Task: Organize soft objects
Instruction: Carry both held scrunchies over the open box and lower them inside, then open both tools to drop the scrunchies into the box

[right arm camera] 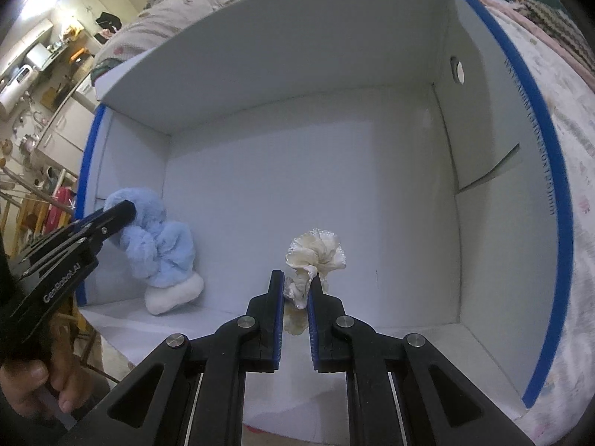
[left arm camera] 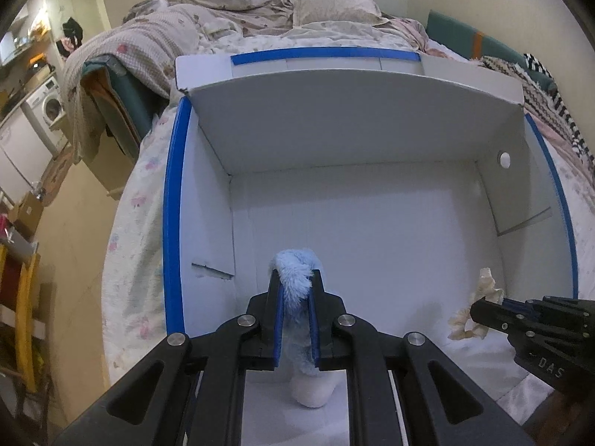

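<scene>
My left gripper (left arm camera: pixel 295 273) is shut on a fluffy light-blue and white plush piece (left arm camera: pixel 293 278), which hangs inside the white box (left arm camera: pixel 334 130) near its left wall. The plush (right arm camera: pixel 160 249) and the left gripper (right arm camera: pixel 124 210) also show in the right wrist view. My right gripper (right arm camera: pixel 296 277) is shut on a cream frilly scrunchie (right arm camera: pixel 318 251), held inside the box toward its right side. In the left wrist view the scrunchie (left arm camera: pixel 483 293) and the right gripper (left arm camera: pixel 479 306) sit at the lower right.
The white cardboard box has blue-taped rims (left arm camera: pixel 173 223) and an open flap (left arm camera: pixel 297 67) at the back. It rests on a bed with crumpled blankets and a pillow (left arm camera: pixel 334 3). A washing machine (left arm camera: pixel 50 106) and shelves stand far left.
</scene>
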{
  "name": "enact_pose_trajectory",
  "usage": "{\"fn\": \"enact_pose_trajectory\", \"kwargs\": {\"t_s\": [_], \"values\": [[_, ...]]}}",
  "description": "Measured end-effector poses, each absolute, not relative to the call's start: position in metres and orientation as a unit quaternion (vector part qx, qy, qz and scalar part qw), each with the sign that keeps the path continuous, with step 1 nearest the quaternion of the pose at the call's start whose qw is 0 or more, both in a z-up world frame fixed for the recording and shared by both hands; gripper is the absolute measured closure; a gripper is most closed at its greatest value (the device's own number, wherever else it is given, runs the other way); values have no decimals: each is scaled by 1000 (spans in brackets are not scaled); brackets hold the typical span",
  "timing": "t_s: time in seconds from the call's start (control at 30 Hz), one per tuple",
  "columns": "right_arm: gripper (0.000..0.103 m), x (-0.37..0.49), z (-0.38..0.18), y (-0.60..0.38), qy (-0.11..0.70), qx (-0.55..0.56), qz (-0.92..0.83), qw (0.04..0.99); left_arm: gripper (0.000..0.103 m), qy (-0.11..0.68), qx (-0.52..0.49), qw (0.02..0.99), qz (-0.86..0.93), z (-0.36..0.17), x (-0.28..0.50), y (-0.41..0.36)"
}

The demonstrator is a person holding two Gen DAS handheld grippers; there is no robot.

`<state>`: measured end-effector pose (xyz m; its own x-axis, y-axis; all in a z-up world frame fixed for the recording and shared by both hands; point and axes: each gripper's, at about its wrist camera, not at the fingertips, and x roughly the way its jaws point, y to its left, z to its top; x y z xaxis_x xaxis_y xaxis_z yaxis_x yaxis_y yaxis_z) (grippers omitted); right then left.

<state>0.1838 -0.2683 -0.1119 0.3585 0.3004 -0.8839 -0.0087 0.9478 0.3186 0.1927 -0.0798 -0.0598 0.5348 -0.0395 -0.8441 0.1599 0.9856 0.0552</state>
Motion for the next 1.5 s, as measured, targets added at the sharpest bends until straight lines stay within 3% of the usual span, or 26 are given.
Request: {"fn": "enact_pose_trajectory", "kwargs": {"t_s": [0.67,0.73,0.77,0.83,0.9,0.93,1.13,1.5], "values": [[86,186,-112,-268,544,143,98,821,87,462,85,882,-42,-55,189,-82],[84,186,-110,-269,539,146,97,824,80,458,85,884,-44,-52,189,-81],[80,186,-108,-270,536,146,96,826,76,459,83,883,-46,-52,189,-81],[69,185,-103,-271,527,143,92,833,52,458,78,884,-46,-50,188,-79],[31,184,-99,-272,515,145,90,840,45,451,74,889,-43,-47,186,-77],[27,183,-97,-275,508,149,89,843,44,446,73,891,-44,-45,186,-77],[20,181,-92,-278,493,157,91,851,38,443,71,893,-39,-42,184,-77],[20,176,-87,-279,491,158,92,852,38,432,63,899,-25,-32,177,-71]]}}
